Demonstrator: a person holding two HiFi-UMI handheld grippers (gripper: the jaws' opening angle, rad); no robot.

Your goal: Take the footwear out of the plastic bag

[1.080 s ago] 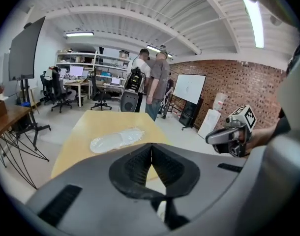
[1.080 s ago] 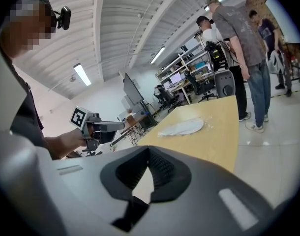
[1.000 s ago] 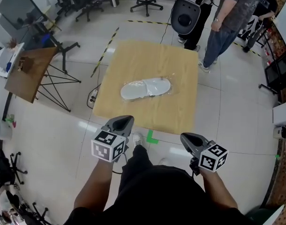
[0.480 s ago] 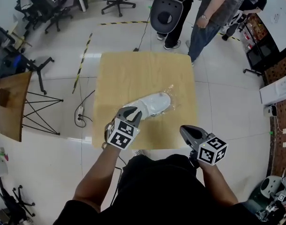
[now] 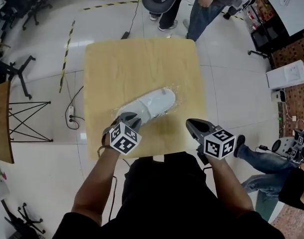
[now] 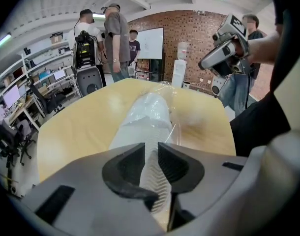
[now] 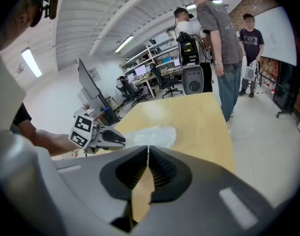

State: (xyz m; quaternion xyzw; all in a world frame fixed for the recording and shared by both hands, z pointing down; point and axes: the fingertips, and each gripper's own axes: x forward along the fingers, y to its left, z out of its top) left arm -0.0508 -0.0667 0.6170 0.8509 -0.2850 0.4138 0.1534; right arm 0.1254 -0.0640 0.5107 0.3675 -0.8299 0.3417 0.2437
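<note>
Left gripper (image 5: pixel 128 117), lower centre of frame, reaching in: jaws partly apart, just been opening, straddling near end of bagged footwear (image 5: pixel 147 103), not yet pressing. Right gripper (image 5: pixel 191 124), lower right, hovering over surface (image 5: pixel 142 59), jaws together, holding nothing. White footwear lying mid-frame inside clear plastic bag (image 5: pixel 173 90). Extraction not begun; whole task remaining.

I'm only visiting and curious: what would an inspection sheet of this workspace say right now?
Surface: wooden table.
Job's things: white slippers inside clear plastic bag, mid-table.
Clutter: nothing seen.
Grippers: left gripper jaws apart, just been opening, bagged slipper's end between them, unclamped; right gripper shut, empty, above table's near right part.
Cables: power strip with cable on floor.
Surroundings: people beyond table; office chairs.
</note>
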